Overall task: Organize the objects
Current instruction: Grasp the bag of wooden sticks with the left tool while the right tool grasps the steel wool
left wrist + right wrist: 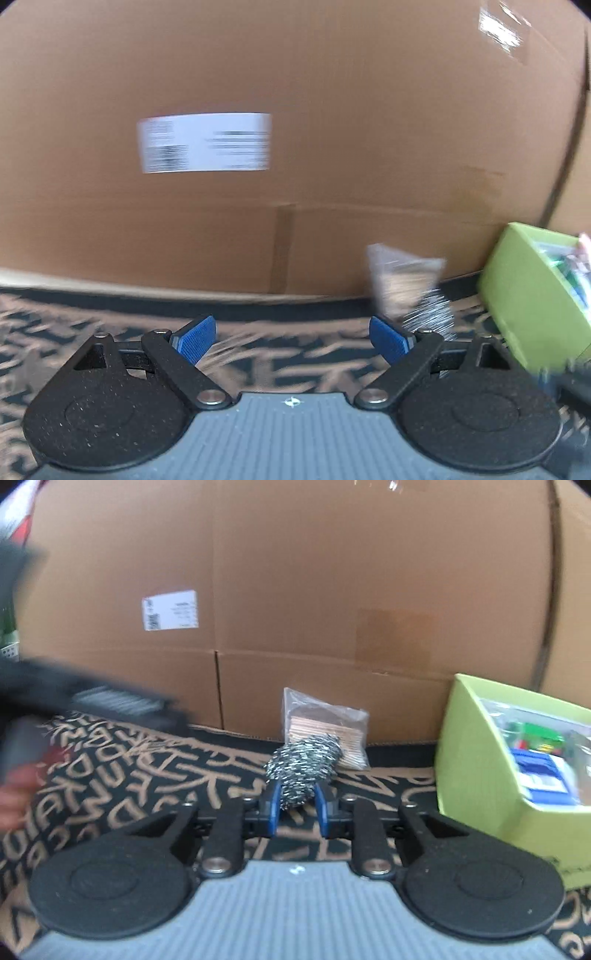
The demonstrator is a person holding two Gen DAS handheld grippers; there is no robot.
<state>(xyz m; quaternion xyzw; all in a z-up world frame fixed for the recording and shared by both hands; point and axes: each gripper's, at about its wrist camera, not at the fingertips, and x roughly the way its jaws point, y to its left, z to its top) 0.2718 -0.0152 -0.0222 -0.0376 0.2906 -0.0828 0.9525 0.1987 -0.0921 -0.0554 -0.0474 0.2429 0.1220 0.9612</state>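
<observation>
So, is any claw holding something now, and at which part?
The right claw grips the steel wool scrubber at its near lower end, pads on both sides. The left claw is open and holds nothing.

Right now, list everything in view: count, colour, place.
cardboard box: one, brown, standing at the back of the rug
label: one, white, on the box's front
rug: one, black with tan lettering, underneath everything
steel scourer: one, silver, on the rug, gripped by the right fingers
bag of wooden sticks: one, clear with tan sticks, against the box behind the scourer
bin: one, lime green, at right, holding assorted packets
left gripper: one, black with blue fingers, open and empty
right gripper: one, black with blue fingers, closed on the scourer
</observation>
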